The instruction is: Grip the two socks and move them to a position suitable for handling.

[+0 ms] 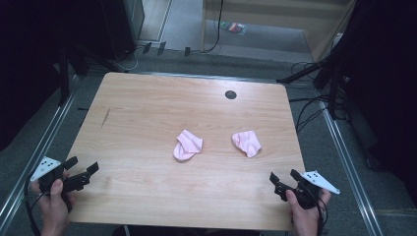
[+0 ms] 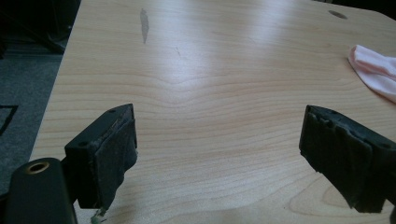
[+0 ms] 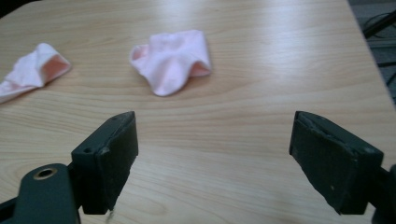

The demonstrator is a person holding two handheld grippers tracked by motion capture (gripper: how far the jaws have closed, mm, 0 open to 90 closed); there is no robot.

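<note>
Two small pink socks lie crumpled near the middle of a wooden table. The left sock sits a little left of centre, the right sock to its right. In the right gripper view the right sock lies ahead and the left sock shows at the left edge. The left gripper view catches one sock at its right edge. My left gripper rests at the table's front left corner, open and empty. At the front right corner my right gripper also stands open, nothing between its jaws.
A dark round hole marks the far part of the table, and a dark smear lies near its left side. Cables and dark stands crowd the floor to the right and behind. A metal rail runs along the left.
</note>
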